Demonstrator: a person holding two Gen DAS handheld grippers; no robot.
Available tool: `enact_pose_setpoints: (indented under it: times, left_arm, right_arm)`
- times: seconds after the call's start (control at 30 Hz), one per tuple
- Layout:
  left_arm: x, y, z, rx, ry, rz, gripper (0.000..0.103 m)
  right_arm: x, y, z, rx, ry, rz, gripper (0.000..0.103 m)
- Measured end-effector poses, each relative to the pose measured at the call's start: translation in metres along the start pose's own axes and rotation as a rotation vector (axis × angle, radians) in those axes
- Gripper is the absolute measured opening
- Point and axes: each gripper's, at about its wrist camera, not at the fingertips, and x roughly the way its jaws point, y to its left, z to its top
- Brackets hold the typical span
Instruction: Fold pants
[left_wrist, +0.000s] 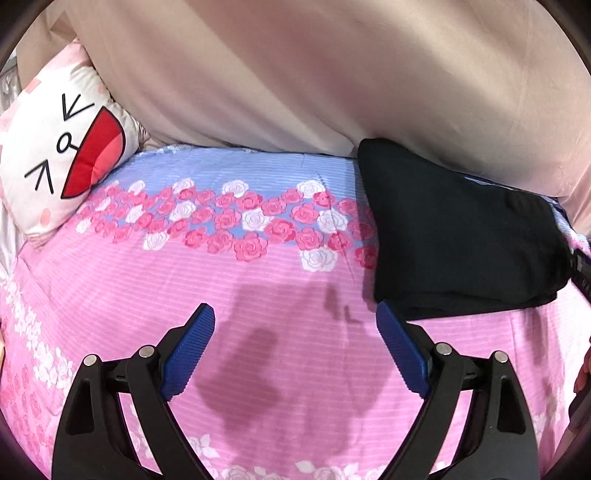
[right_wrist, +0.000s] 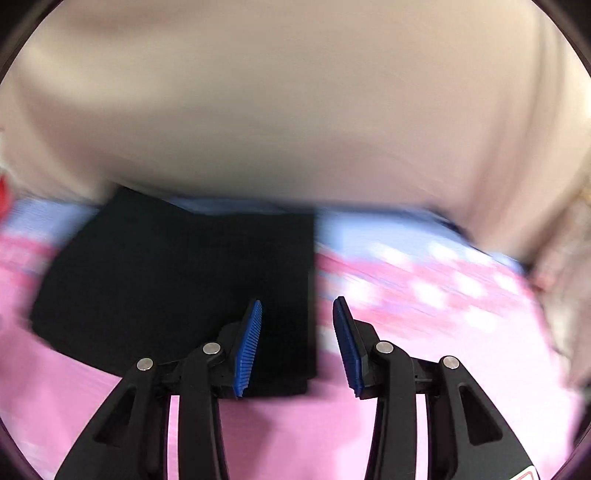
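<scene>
Left wrist view shows the pants (left_wrist: 461, 236) lying as a compact black rectangle on the bed sheet (left_wrist: 258, 288), toward the far right side of the bed and close to the beige curtain (left_wrist: 332, 81) behind it. Their edges look squared and stacked, so the folding seems essentially done and this reads as the letting-go step. In the right wrist view (blurred) the pants (right_wrist: 166, 277) lie flat, and the right gripper (right_wrist: 297, 343) hangs over their near right corner with its jaws parted and no cloth pinched between the blue pads (right_wrist: 249, 347); it is released. The left gripper (left_wrist: 295, 350) is spread wide over bare pink sheet, just left of the bundle and holding nothing. A cartoon-face pillow (left_wrist: 62, 158) sits well apart at the far left of the bed.

Next, I judge, both grippers need only draw clear without snagging the top layer; if a tidier stack is wanted, a light press along the near edge would do it.
</scene>
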Motion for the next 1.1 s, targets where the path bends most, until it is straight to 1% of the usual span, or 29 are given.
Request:
enact_pose_setpoints:
  times: [0.07, 0.1, 0.13, 0.17, 0.2, 0.23, 0.3, 0.4, 0.43, 0.5, 0.53, 0.57, 0.63, 0.73, 0.83, 0.93, 1.0, 1.1]
  left_arm:
    - [-0.01, -0.005, -0.004, -0.002, -0.013, -0.03, 0.087]
    - [-0.017, -0.01, -0.007, 0.004, -0.025, -0.039, 0.087]
    - [-0.024, -0.015, -0.01, 0.013, -0.037, -0.047, 0.087]
    - [-0.037, -0.025, -0.016, 0.032, -0.05, -0.058, 0.087]
    - [-0.046, -0.032, -0.02, 0.046, -0.059, -0.067, 0.088]
    - [-0.057, -0.041, -0.026, 0.062, -0.069, -0.076, 0.092]
    - [-0.076, -0.052, -0.037, 0.079, -0.087, -0.082, 0.097]
    - [-0.106, -0.066, -0.058, 0.084, -0.103, -0.116, 0.098]
    - [-0.118, -0.071, -0.066, 0.083, -0.111, -0.128, 0.098]
    - [-0.133, -0.077, -0.078, 0.079, -0.121, -0.125, 0.098]
    - [-0.142, -0.082, -0.086, 0.083, -0.128, -0.12, 0.098]
    - [-0.148, -0.083, -0.09, 0.083, -0.133, -0.113, 0.098]
    - [-0.157, -0.087, -0.1, 0.079, -0.138, -0.087, 0.098]
    - [-0.162, -0.092, -0.115, 0.084, -0.11, -0.065, 0.098]
    - [-0.164, -0.09, -0.126, 0.075, -0.089, -0.082, 0.098]
    - [-0.163, -0.089, -0.135, 0.074, -0.066, -0.116, 0.098]
    - [-0.162, -0.091, -0.14, 0.079, -0.056, -0.112, 0.098]
    - [-0.16, -0.092, -0.147, 0.092, -0.044, -0.124, 0.098]
  right_arm:
    - [-0.011, -0.025, -0.012, 0.099, 0.026, 0.084, 0.042]
    - [-0.029, -0.032, -0.018, 0.129, 0.012, 0.069, 0.042]
    - [-0.046, -0.033, -0.022, 0.121, -0.014, 0.07, 0.042]
    - [-0.07, -0.032, -0.029, 0.109, -0.053, 0.076, 0.045]
    - [-0.086, -0.031, -0.034, 0.111, -0.071, 0.082, 0.047]
    - [-0.103, -0.029, -0.041, 0.12, -0.086, 0.102, 0.048]
    - [-0.13, -0.023, -0.056, 0.128, -0.106, 0.158, 0.054]
    - [-0.169, -0.01, -0.082, 0.123, -0.14, 0.206, 0.059]
    - [-0.179, -0.007, -0.09, 0.125, -0.151, 0.213, 0.06]
    - [-0.194, -0.002, -0.103, 0.126, -0.169, 0.211, 0.07]
    - [-0.204, -0.001, -0.109, 0.12, -0.179, 0.204, 0.072]
    - [-0.21, 0.0, -0.114, 0.116, -0.19, 0.192, 0.074]
    - [-0.22, 0.001, -0.123, 0.103, -0.202, 0.173, 0.074]
    - [-0.229, 0.001, -0.137, 0.104, -0.198, 0.178, 0.075]
    - [-0.236, 0.002, -0.147, 0.098, -0.189, 0.179, 0.075]
    - [-0.239, 0.004, -0.156, 0.086, -0.176, 0.176, 0.075]
    - [-0.241, 0.004, -0.16, 0.09, -0.171, 0.176, 0.075]
    - [-0.241, 0.001, -0.165, 0.102, -0.164, 0.173, 0.075]
